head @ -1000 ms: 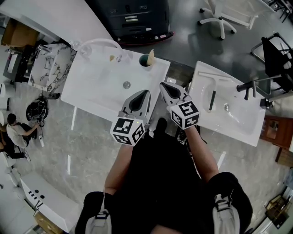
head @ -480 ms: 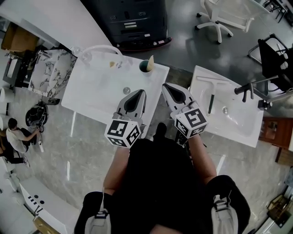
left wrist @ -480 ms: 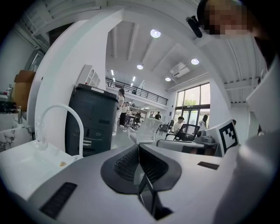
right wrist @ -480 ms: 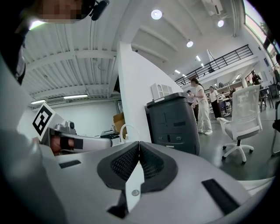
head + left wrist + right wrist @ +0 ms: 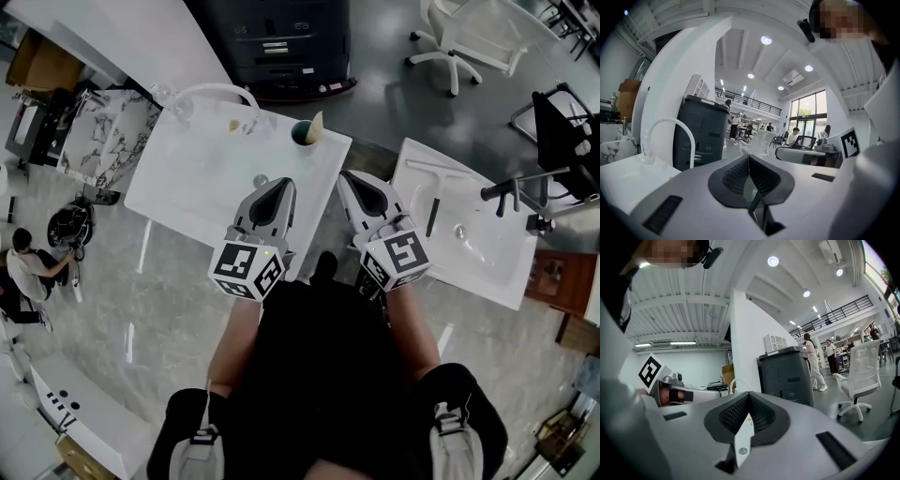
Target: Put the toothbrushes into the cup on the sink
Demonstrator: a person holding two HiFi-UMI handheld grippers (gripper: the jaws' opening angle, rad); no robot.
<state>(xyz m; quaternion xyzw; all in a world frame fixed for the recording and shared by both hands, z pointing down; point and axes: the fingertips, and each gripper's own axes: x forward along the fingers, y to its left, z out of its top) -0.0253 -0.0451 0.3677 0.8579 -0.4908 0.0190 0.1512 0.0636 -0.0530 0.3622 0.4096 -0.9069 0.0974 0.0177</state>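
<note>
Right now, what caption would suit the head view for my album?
Standing before a white sink, left gripper and right gripper shut, cup at the far corner.

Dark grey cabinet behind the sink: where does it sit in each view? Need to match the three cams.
Head view: the dark grey cabinet is at top centre, just past the far edge of the sink.
Left gripper view: left of centre, behind the white faucet arch.
Right gripper view: right of centre.
Shared landmark: the white office chair, right of the cabinet in all three.
</note>
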